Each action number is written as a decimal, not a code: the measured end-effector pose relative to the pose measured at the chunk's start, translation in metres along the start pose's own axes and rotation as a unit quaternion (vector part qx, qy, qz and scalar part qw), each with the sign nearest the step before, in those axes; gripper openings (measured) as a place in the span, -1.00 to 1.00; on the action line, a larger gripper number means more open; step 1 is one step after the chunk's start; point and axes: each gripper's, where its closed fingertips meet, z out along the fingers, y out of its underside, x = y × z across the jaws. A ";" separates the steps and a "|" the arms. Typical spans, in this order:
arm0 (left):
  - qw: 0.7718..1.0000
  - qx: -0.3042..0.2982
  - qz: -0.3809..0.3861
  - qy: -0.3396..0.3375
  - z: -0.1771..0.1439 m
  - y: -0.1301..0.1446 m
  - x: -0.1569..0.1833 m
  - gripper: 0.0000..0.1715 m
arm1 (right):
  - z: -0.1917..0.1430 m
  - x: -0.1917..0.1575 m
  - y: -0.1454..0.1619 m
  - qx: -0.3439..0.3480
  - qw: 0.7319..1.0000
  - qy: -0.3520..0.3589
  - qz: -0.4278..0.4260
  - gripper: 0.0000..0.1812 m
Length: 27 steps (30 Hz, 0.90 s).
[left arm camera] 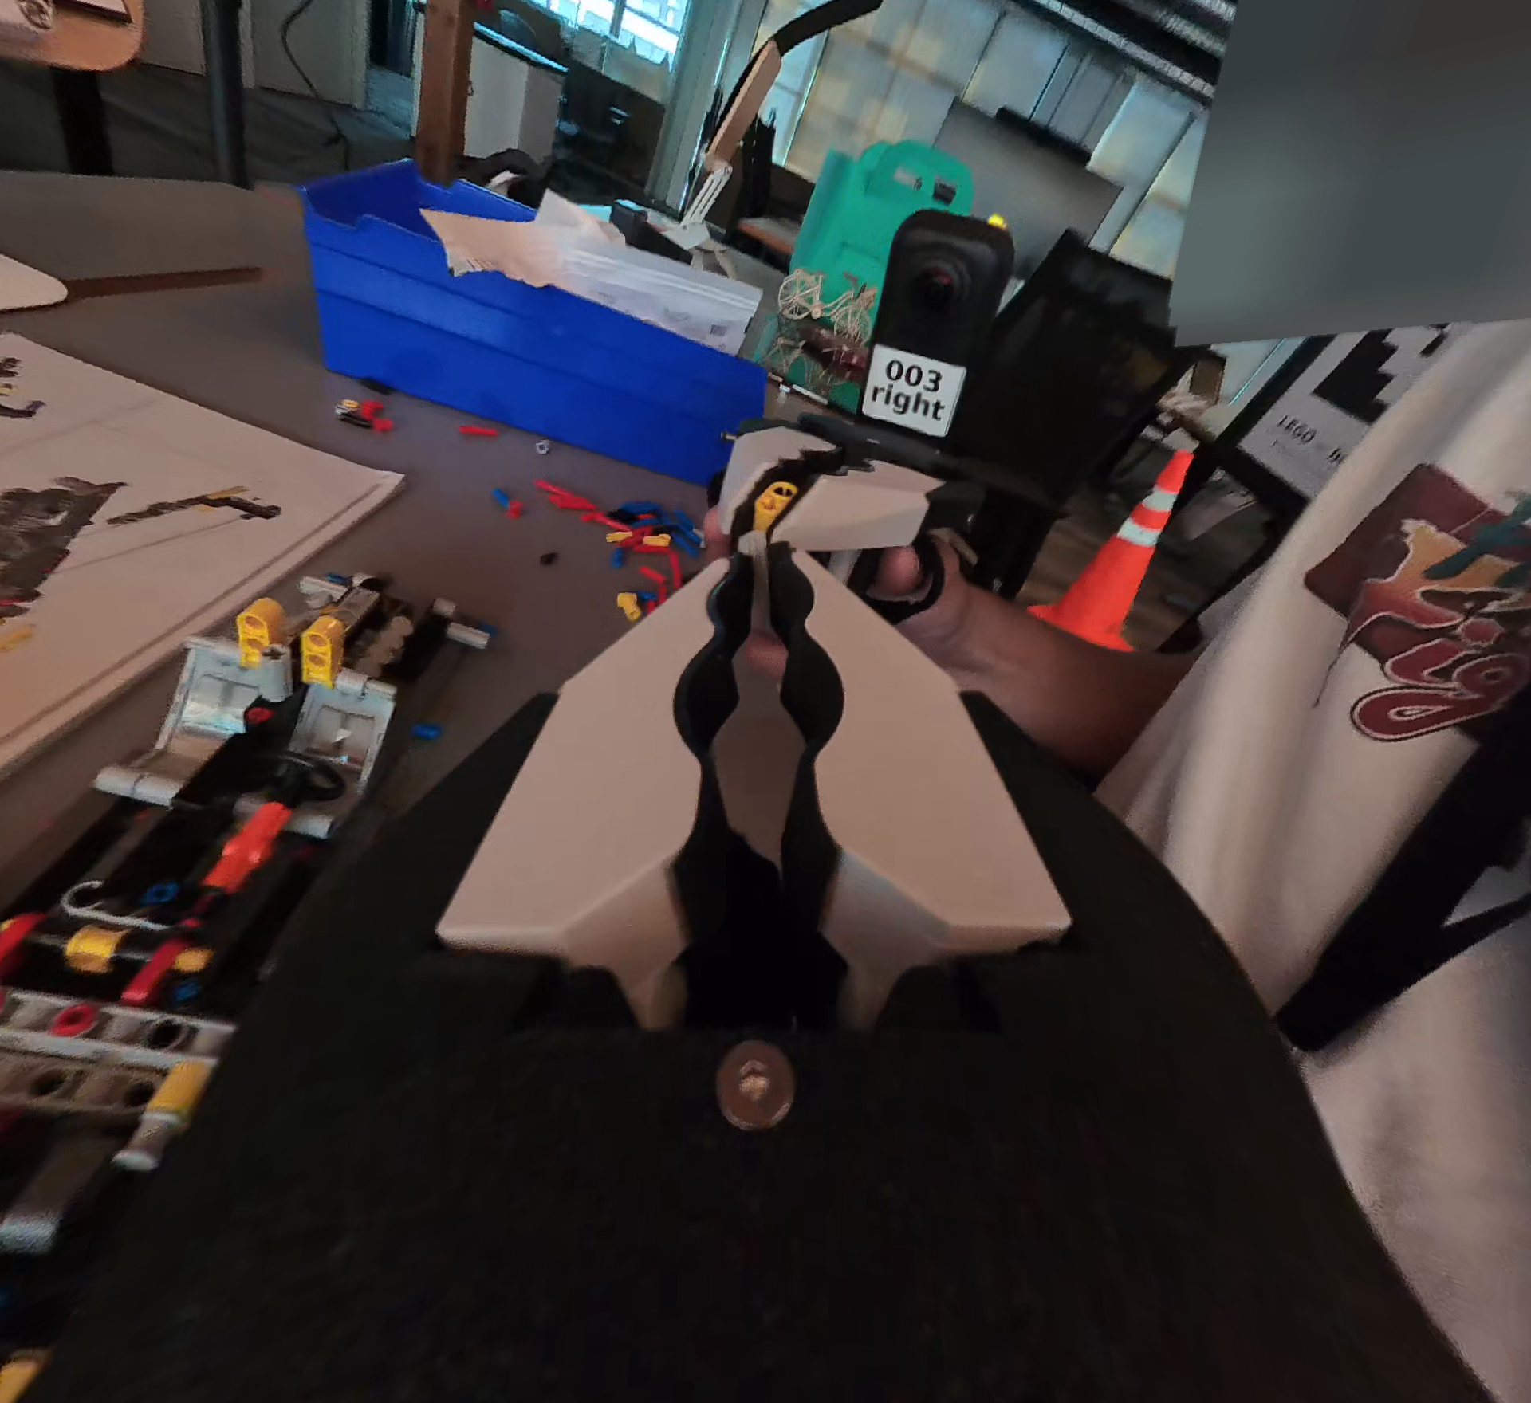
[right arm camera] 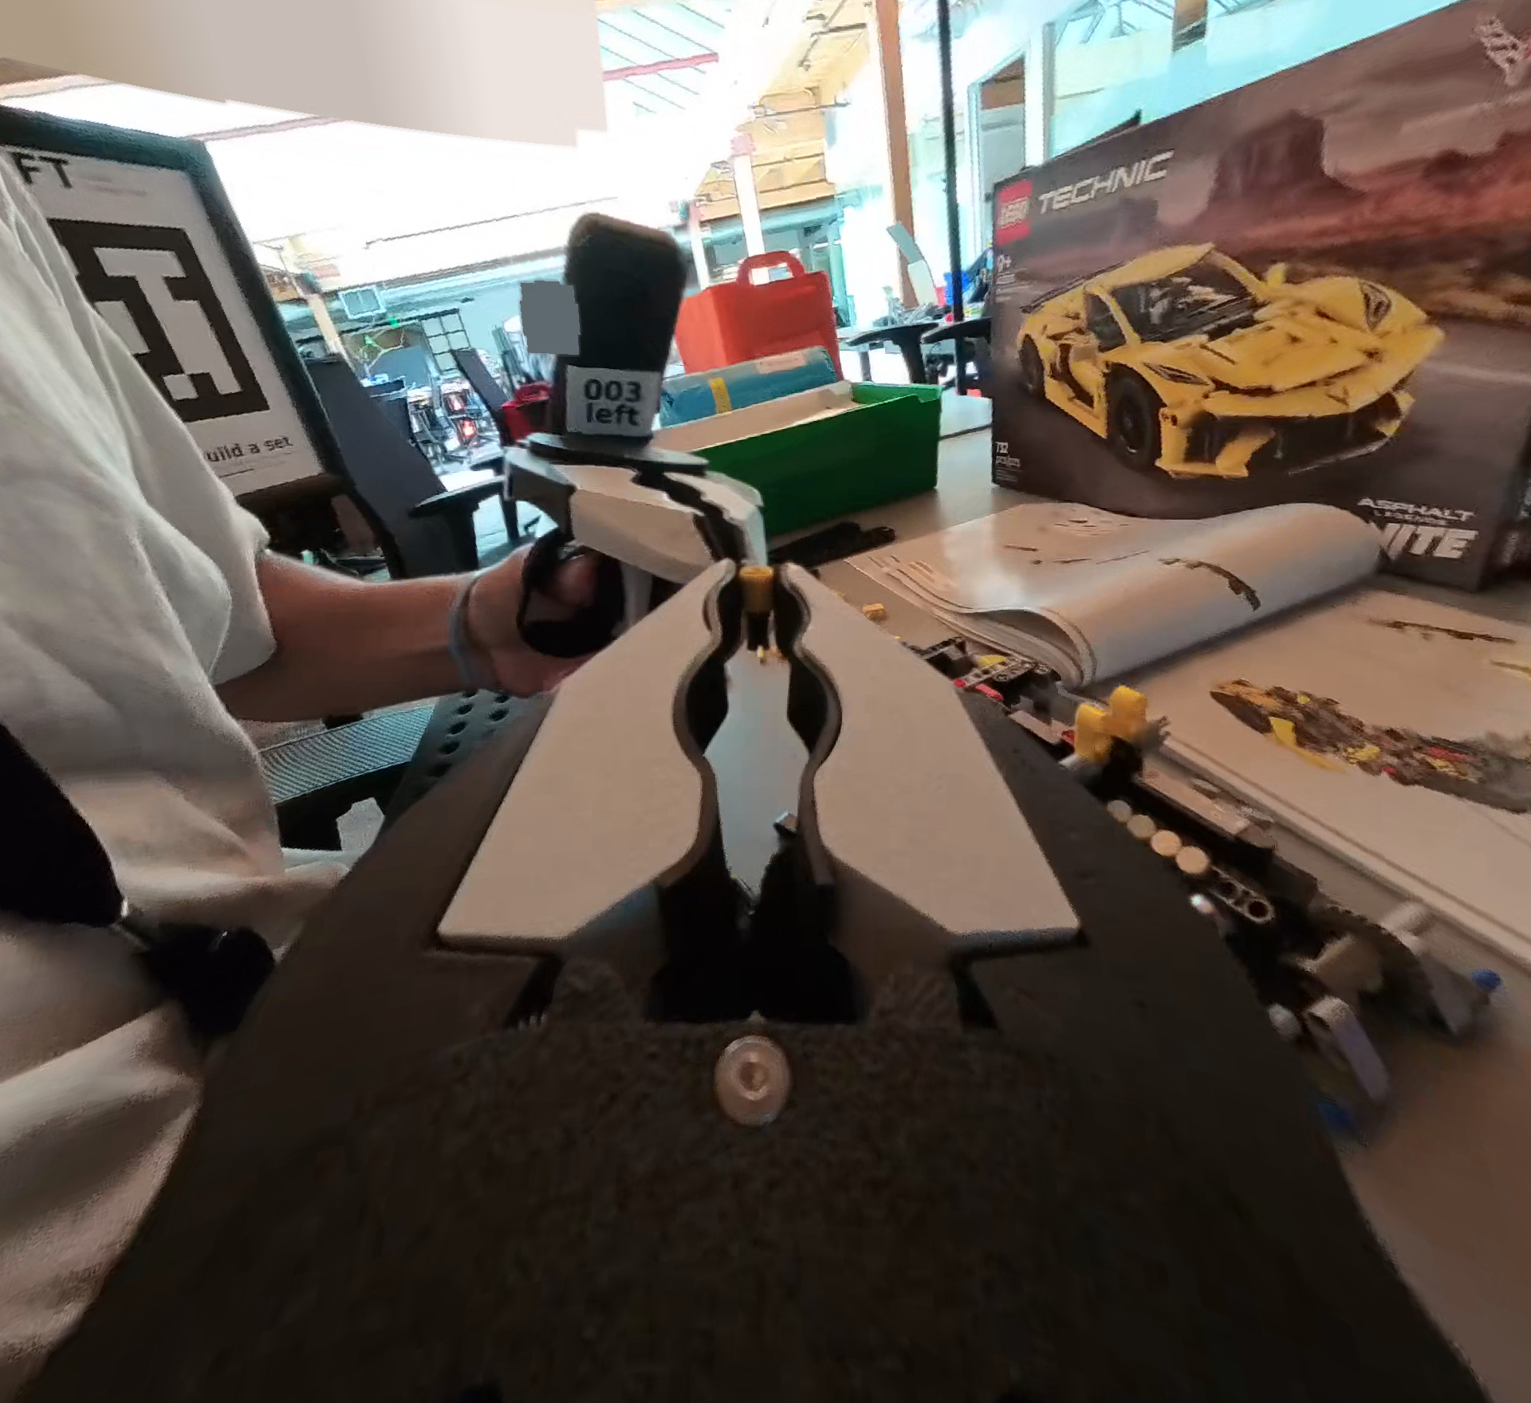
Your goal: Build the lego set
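My left gripper (left arm camera: 758, 564) is raised above the table, shut on a small pale grey piece (left arm camera: 748, 545) at its tips. My right gripper (right arm camera: 755, 576) meets it tip to tip, shut on a yellow connector (right arm camera: 755, 590) with a dark pin under it. The yellow connector (left arm camera: 775, 502) also shows in the left wrist view, in the right gripper (left arm camera: 764, 523). The left gripper (right arm camera: 746, 547) shows just behind it in the right wrist view. The part-built car chassis (left arm camera: 207, 783) lies on the table at lower left, and at the right in the right wrist view (right arm camera: 1201, 866).
An open instruction booklet (left arm camera: 166, 494) (right arm camera: 1160, 576) lies by the chassis. Loose pieces (left arm camera: 638, 527) lie before a blue bin (left arm camera: 497, 344). The set's box (right arm camera: 1284, 336) and a green bin (right arm camera: 828, 444) stand behind. A person in a white shirt (left arm camera: 1325, 701) holds both grippers. My two grippers' fingertips are within a few centimetres of each other.
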 end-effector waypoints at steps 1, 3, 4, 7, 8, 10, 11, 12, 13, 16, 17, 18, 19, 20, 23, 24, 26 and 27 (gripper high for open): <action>1.000 0.008 -0.009 0.008 0.000 -0.001 0.001 -0.99 | 0.000 0.000 -0.001 0.004 1.000 0.002 -0.004 -0.93; 0.998 0.026 -0.041 0.039 -0.003 -0.006 0.006 -0.99 | 0.000 -0.001 -0.002 0.006 1.000 -0.002 0.000 -0.93; 0.996 0.029 -0.058 0.057 -0.003 -0.006 0.009 -0.98 | -0.001 0.000 -0.004 0.010 1.000 -0.002 0.003 -0.94; 0.991 0.027 -0.089 0.100 0.000 -0.004 0.016 -0.98 | -0.001 -0.005 -0.006 0.016 1.000 -0.017 0.002 -0.93; 0.988 0.026 -0.102 0.115 0.001 -0.004 0.019 -0.98 | 0.000 -0.007 -0.005 0.012 1.000 -0.018 -0.002 -0.93; 0.983 0.021 -0.119 0.137 0.002 -0.002 0.022 -0.99 | 0.000 -0.009 -0.004 0.009 1.000 -0.023 -0.004 -0.93; 0.981 0.022 -0.127 0.142 0.002 -0.003 0.022 -0.99 | -0.001 -0.009 -0.004 0.010 1.000 -0.021 -0.005 -0.93; 0.980 0.019 -0.134 0.148 0.003 -0.003 0.022 -0.99 | -0.001 -0.008 -0.005 0.010 1.000 -0.020 -0.008 -0.93; 0.977 0.015 -0.146 0.157 0.003 -0.003 0.023 -0.98 | -0.002 -0.009 -0.005 0.010 1.000 -0.022 -0.007 -0.93; 0.964 -0.004 -0.192 0.184 0.003 0.001 0.025 -0.98 | -0.001 -0.010 -0.002 0.003 1.000 -0.022 -0.016 -0.94; 0.960 -0.007 -0.207 0.189 0.003 0.002 0.025 -0.98 | -0.001 -0.009 -0.001 0.001 1.000 -0.019 -0.024 -0.93; 0.954 -0.007 -0.226 0.196 0.002 0.002 0.024 -0.99 | -0.001 -0.009 0.000 -0.003 1.000 -0.020 -0.024 -0.93; 0.950 -0.003 -0.241 0.199 0.001 0.001 0.023 -0.99 | -0.001 -0.009 -0.001 -0.001 1.000 -0.019 -0.021 -0.93; 0.948 -0.006 -0.248 0.202 0.000 0.003 0.021 -0.99 | -0.003 -0.009 -0.003 0.005 1.000 -0.019 -0.022 -0.93; 0.945 -0.011 -0.252 0.209 -0.002 0.006 0.021 -0.99 | -0.001 -0.012 0.000 -0.004 0.999 -0.031 -0.018 -0.93; 0.944 -0.012 -0.253 0.213 -0.002 0.007 0.022 -0.99 | 0.000 -0.014 0.003 -0.011 0.999 -0.035 -0.020 -0.93; 0.943 -0.013 -0.252 0.216 -0.003 0.008 0.023 -0.99 | 0.000 -0.015 0.003 -0.013 0.999 -0.039 -0.019 -0.93; 0.943 -0.015 -0.248 0.219 -0.003 0.009 0.024 -0.99 | 0.000 -0.017 0.004 -0.015 0.999 -0.046 -0.011 -0.93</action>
